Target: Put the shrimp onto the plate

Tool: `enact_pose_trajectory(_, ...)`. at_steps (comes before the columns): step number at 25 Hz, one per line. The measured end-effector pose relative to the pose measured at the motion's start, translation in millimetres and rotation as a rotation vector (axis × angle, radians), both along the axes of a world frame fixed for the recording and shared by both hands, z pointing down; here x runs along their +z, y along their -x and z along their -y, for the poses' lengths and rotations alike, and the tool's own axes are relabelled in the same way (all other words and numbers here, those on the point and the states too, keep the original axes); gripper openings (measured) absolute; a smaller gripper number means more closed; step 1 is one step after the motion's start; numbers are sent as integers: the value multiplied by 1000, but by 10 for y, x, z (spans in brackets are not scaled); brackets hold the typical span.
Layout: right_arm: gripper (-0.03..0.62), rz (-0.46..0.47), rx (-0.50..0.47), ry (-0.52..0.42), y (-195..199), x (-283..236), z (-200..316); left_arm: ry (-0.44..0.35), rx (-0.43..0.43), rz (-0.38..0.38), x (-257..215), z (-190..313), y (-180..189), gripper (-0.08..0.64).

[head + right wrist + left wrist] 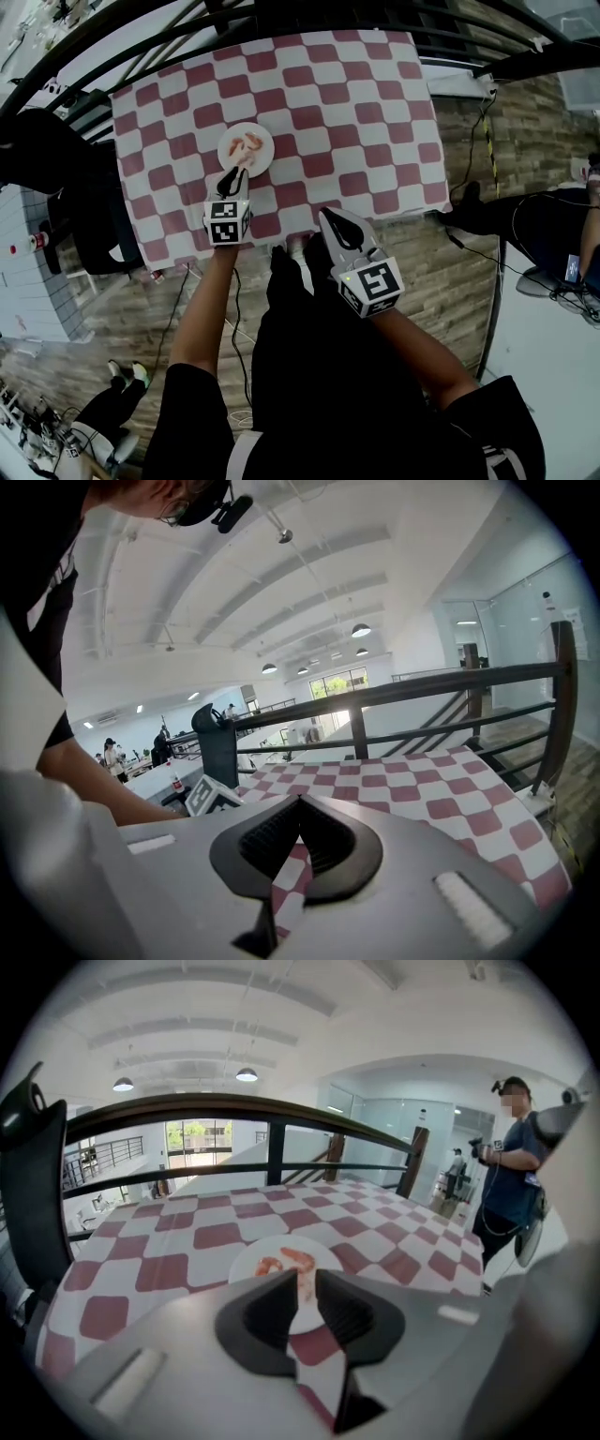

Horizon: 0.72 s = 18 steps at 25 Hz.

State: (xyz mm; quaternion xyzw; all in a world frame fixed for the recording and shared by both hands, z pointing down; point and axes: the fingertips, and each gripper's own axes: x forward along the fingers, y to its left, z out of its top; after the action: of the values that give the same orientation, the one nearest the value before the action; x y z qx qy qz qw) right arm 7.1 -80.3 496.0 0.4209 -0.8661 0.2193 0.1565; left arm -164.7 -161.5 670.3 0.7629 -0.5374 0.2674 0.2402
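Shrimp (248, 145) lie together on the white plate (265, 152), pink against its middle. The plate sits on the left half of a red-and-white checked tablecloth (328, 112). The left gripper (233, 178) hangs over the plate's near rim, its tips pointing at the shrimp from just beside them on the person's side. Its jaws stand only a little apart, leaving a narrow slot. Through that slot one shrimp shows on the plate beyond, and the pads press on nothing.

To the right of the plate and nearer the person, the right gripper (328, 217) is held over the cloth's near edge, well apart from the plate. Its jaw tips meet and it holds nothing; only checked cloth shows behind them.

Nothing on the cloth stands between the plate and either gripper. Beyond the plate a dark railing (234, 1105) runs along the table's far side, and a black upright panel (33, 1194) stands off to the plate's left. Far to the plate's right, past the table's edge, a person in dark clothes (511, 1176) stands on the floor.
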Motion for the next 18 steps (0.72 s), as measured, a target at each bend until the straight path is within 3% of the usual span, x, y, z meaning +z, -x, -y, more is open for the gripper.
enact_pose_trajectory(6,-5,13,21,-75,-52,-289,117,-119,-13,-78,-710,-206,-80,11)
enact_pose_trajectory(18,-4,39,25,-149,-34,-826,28,-333,-50,-169,-2029,-602,-310,11)
